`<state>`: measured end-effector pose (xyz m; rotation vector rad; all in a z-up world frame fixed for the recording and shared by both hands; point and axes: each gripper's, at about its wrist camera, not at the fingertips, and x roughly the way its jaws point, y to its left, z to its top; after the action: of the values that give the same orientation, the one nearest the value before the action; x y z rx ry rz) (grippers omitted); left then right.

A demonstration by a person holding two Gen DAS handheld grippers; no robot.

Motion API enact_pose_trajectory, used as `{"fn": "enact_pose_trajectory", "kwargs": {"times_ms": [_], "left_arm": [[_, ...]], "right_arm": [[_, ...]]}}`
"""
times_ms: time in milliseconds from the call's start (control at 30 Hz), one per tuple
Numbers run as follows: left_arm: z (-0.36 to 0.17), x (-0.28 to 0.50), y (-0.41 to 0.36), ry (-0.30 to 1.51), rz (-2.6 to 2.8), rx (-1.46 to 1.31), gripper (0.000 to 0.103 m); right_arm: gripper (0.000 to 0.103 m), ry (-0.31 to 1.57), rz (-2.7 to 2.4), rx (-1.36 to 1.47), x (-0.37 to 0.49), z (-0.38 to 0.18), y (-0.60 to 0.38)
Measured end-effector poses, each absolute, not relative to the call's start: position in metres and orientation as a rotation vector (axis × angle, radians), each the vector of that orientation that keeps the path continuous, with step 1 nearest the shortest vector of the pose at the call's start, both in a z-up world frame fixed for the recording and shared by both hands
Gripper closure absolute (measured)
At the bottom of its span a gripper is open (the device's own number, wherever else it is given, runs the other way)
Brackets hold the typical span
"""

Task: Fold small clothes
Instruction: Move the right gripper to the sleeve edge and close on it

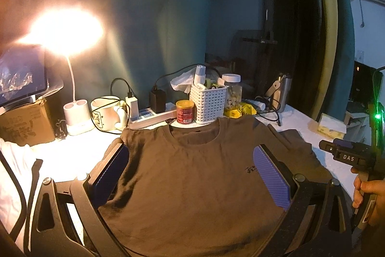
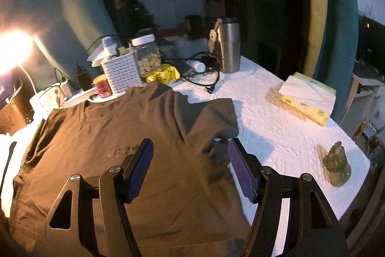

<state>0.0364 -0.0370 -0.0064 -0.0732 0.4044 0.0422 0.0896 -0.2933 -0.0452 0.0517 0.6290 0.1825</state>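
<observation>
A small brown T-shirt (image 1: pixel 192 175) lies flat on the white-covered table, collar towards the back clutter; it also shows in the right wrist view (image 2: pixel 115 136). My left gripper (image 1: pixel 190 155) is open and empty, its purple pads spread over the shirt's chest. My right gripper (image 2: pixel 190 148) is open and empty, hovering over the shirt's right side near the right sleeve (image 2: pixel 216 117). The right gripper's body (image 1: pixel 349 155), held in a hand, shows at the right edge of the left wrist view.
Behind the collar stand a white basket (image 1: pixel 208 102), red tin (image 1: pixel 184 111), jar (image 1: pixel 232 93), mug (image 1: pixel 108 112), power strip (image 1: pixel 151 117) and lit lamp (image 1: pixel 65 30). A steel flask (image 2: pixel 227 45), tissue pack (image 2: pixel 305 98) and small figurine (image 2: pixel 336 165) sit to the right. White cloth (image 1: pixel 12 172) lies left.
</observation>
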Motion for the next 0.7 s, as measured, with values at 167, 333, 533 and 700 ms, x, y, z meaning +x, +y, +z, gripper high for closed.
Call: {"fn": "enact_pose_trajectory", "kwargs": {"times_ms": [167, 333, 533, 700], "left_arm": [[-0.014, 0.053, -0.046, 0.443, 0.055, -0.073, 0.001], [-0.021, 0.068, -0.054, 0.473, 0.063, -0.062, 0.001], [-0.029, 0.088, -0.062, 0.507, 0.080, -0.050, 0.001], [-0.038, 0.105, -0.066, 0.540, 0.096, -0.049, 0.001]], "right_arm": [[0.035, 0.641, 0.181, 0.050, 0.110, -0.053, -0.304], [0.035, 0.650, 0.179, 0.055, 0.129, -0.061, -0.316], [0.035, 0.669, 0.192, 0.038, 0.157, -0.070, -0.326], [0.035, 0.690, 0.224, 0.053, 0.182, -0.077, -0.332]]}}
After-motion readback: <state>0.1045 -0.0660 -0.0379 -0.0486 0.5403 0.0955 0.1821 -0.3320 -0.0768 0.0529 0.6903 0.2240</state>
